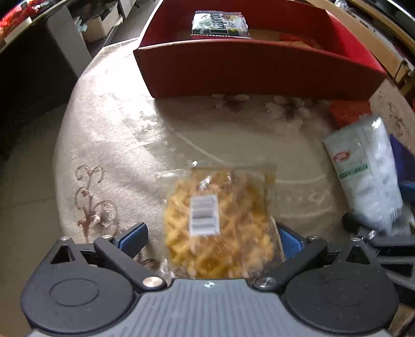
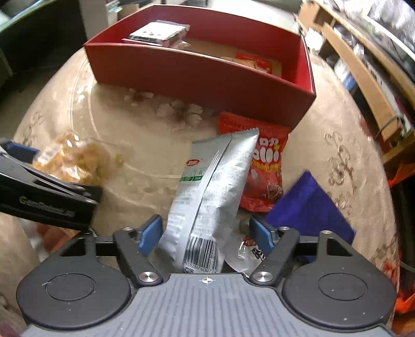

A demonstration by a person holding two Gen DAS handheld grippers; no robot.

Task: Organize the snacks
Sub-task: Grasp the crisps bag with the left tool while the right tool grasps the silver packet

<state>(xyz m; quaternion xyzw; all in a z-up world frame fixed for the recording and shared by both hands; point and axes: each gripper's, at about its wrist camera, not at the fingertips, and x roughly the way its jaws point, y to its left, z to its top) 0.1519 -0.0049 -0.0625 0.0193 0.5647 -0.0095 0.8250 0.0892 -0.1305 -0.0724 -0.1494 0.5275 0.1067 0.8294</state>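
Beige floral tablecloth [image 1: 109, 134], wooden shelf [image 2: 363, 77] right, daylight glare

I see a red box [image 1: 259, 70] on a beige cloth [image 1: 109, 134] with brown flower scrolls, a clear bag [image 1: 218, 223] of yellow snacks with a white barcode label, a silver-white packet [image 2: 210, 191], a red packet [image 2: 264, 168], and a dark blue packet [image 2: 308, 204].

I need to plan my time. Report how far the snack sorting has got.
Done: a dark packet and a red packet lie in the red box. In hand: nothing gripped; the left claw straddles the yellow snack bag, the right claw the silver packet. Left: those two, plus the red bag on the table.
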